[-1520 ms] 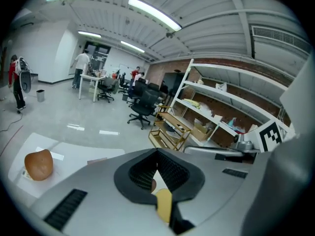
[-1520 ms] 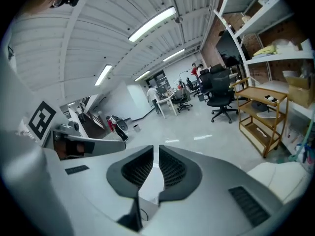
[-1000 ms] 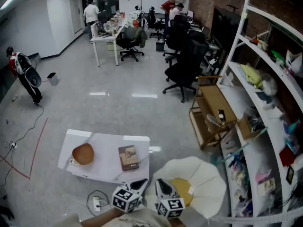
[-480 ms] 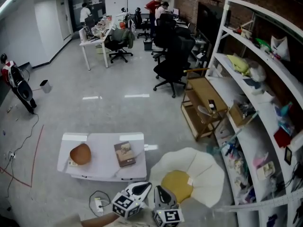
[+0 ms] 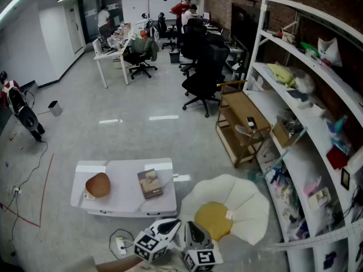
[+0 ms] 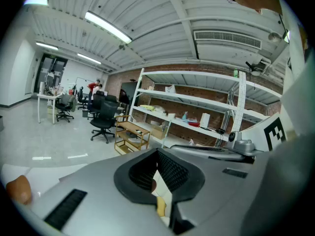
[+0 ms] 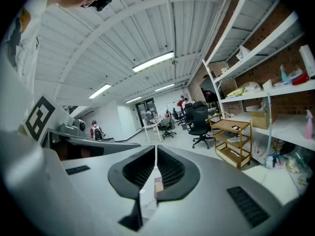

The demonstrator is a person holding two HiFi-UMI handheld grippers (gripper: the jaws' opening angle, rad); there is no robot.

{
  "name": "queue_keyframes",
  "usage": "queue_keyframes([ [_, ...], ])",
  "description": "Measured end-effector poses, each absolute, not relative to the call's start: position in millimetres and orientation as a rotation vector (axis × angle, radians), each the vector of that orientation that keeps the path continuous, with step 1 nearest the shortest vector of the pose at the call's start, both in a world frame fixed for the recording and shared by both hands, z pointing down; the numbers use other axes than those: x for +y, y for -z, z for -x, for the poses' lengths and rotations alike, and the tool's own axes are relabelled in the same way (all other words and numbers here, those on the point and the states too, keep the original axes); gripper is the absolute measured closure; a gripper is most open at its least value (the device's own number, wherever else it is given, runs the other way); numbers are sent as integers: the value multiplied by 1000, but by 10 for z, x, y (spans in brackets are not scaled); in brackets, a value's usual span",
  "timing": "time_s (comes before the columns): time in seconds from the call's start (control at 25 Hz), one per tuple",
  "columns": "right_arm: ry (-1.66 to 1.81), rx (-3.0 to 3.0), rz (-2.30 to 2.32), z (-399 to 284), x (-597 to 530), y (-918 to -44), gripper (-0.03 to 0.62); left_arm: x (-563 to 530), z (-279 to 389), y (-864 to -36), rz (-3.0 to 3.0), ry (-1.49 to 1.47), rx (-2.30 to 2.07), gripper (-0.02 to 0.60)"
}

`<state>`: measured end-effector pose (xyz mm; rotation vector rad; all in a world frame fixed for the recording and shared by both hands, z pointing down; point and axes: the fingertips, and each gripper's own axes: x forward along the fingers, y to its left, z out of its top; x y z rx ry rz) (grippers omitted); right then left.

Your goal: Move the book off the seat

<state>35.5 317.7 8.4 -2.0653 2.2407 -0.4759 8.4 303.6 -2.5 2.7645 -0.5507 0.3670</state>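
while shut, seemingly empty, left gripper (image 5: 172,224) and right gripper (image 5: 190,227) fingers near table (image 5: 122,196) edge, open floor (image 5: 142,137) beyond

A low white tabletop (image 5: 122,202) stands on the grey floor (image 5: 136,137). A book (image 5: 150,183) lies flat near its right edge, and a brown rounded object (image 5: 98,185) sits near the left edge, well apart.

At the bottom edge of the head view, the left gripper (image 5: 172,225) and the right gripper (image 5: 190,228) run out of frame at their rear ends. The book (image 5: 150,183), lower left of centre, has cover print too small to read.
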Motion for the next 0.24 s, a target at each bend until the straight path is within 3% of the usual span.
queue_keyframes([
  [0.24,523,2238,2013,-288,3241,-15,572,3053,32,56,-2744,-370,-626,572],
])
